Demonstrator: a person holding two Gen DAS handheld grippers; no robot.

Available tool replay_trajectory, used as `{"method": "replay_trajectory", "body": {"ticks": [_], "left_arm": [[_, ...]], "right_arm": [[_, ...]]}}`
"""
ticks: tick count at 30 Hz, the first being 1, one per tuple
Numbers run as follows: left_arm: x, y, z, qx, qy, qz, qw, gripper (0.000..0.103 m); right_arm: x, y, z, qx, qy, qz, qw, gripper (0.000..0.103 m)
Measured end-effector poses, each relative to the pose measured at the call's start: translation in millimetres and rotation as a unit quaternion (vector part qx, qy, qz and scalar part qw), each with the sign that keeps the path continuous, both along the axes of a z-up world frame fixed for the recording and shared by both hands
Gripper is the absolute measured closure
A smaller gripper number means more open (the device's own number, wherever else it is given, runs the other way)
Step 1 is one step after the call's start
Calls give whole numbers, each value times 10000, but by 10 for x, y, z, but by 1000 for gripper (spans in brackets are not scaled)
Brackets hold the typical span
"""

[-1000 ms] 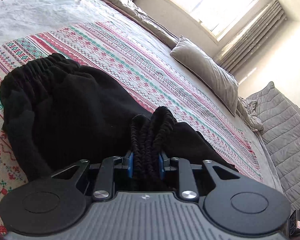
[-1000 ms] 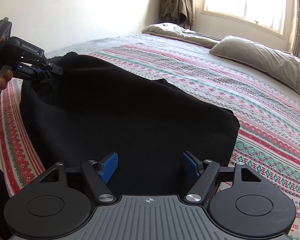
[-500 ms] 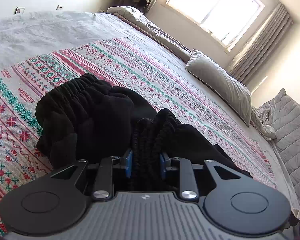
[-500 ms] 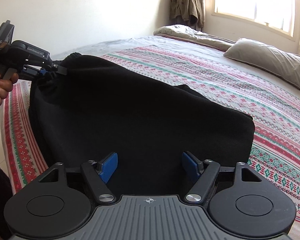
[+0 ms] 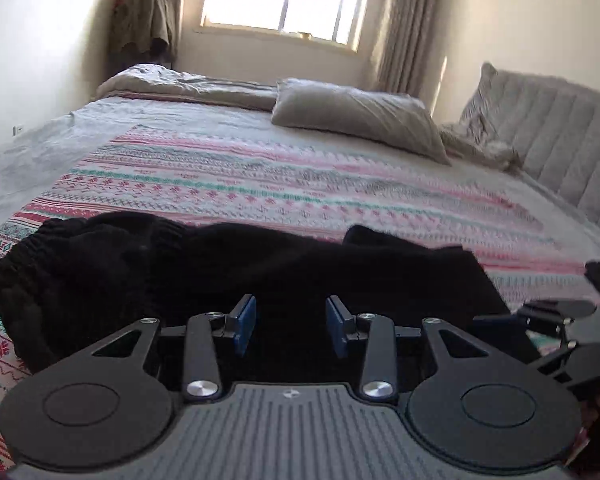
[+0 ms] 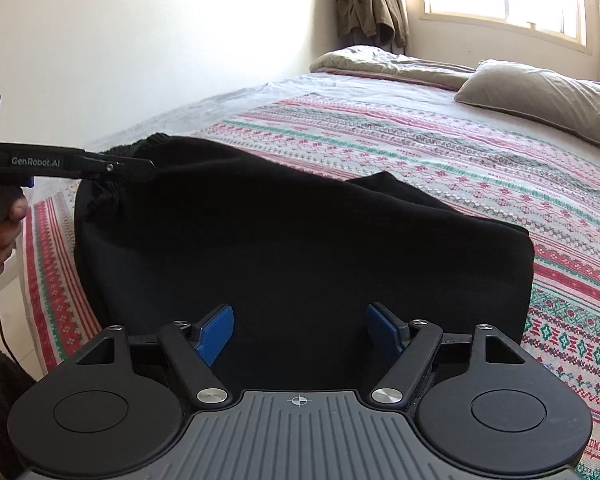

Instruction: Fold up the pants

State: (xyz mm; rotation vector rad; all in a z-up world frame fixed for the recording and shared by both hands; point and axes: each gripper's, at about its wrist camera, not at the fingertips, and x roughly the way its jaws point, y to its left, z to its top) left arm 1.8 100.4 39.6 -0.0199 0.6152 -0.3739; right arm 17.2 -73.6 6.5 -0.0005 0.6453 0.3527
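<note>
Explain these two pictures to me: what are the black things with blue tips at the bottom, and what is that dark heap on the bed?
There is no robot here: a person holds a pair of hand-held tongs in each hand, and a camera on each looks along its blue-padded fingers. One picture comes from the left tongs, the other from the right tongs. The dark heap is a pair of black fabric pants, folded on a bedspread patterned in red and green. The left tongs have just been opening; their pads now stand apart with nothing pinched. The right tongs are open too, over the pants. In the right picture the left tongs also show from the side.
</note>
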Motion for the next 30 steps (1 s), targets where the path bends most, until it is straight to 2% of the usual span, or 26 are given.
{"method": "replay_trajectory", "body": {"ticks": [3,4,7,9,13,15,17,18,19,23,26,30], "left_arm": [[-4,108,-170,406,147,173,9989,49],[-36,224,-215,474,182,228,9984,54],[-64,493,-313,262,371,130,9989,67],[-109,588,-335,171,392,14,9991,69],[-212,617,-312,234,285,-140,9992,69],[-276,612,-261,194,216,-172,9994,61],[-334,594,-198,62,134,-183,9997,45],[-345,567,-175,-18,86,-196,9998,33],[-364,532,-154,-70,28,-225,9997,26],[-368,243,-131,-91,-120,-532,9985,18],[-348,-75,-155,21,-249,-791,9966,12],[-410,-378,-241,113,-525,-1180,9916,2]], "right_arm": [[-81,8,-77,-270,-38,124,9996,27],[-118,-4,-92,-327,-46,163,9993,27],[-245,-73,-124,-379,-92,249,9989,26],[-336,-136,-140,-356,-140,297,9988,26],[-508,-276,-131,-313,-198,288,9989,26],[-558,-370,-105,-247,-175,275,9992,26],[-623,-443,-71,-191,-136,243,9994,26],[-659,-494,-38,-74,-79,191,9998,26],[-675,-553,-5,86,-13,121,9999,25],[-686,-907,66,803,370,-430,9952,25],[-633,-1160,11,1547,986,-691,9806,31],[-610,-1352,-109,2507,1546,-688,9532,55]]}}
